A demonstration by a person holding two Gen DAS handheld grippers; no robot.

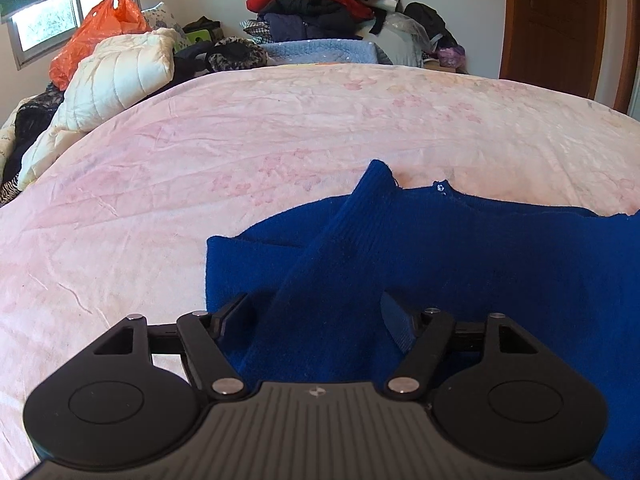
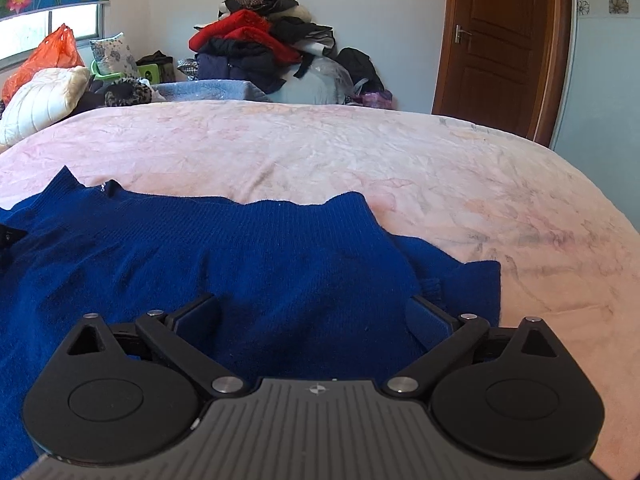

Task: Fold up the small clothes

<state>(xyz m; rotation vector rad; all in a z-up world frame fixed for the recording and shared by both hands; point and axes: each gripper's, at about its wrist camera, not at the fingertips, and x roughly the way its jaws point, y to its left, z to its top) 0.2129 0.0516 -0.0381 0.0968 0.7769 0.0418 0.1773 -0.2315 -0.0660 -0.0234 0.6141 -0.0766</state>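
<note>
A dark blue knit sweater (image 1: 460,248) lies on the pink bedspread (image 1: 240,152); it also shows in the right wrist view (image 2: 240,256). My left gripper (image 1: 316,312) is open, its jaws spread either side of a raised fold of the sweater's left part, low over it. My right gripper (image 2: 312,312) is open, jaws wide apart over the sweater's right part. A sleeve (image 2: 460,276) lies out to the right. The fingertips of both grippers are partly hidden by the cloth.
A cream quilted jacket (image 1: 116,76) and an orange plastic bag (image 1: 96,28) lie at the bed's far left. A pile of red and dark clothes (image 2: 252,44) stands behind the bed. A brown door (image 2: 500,40) is at the right.
</note>
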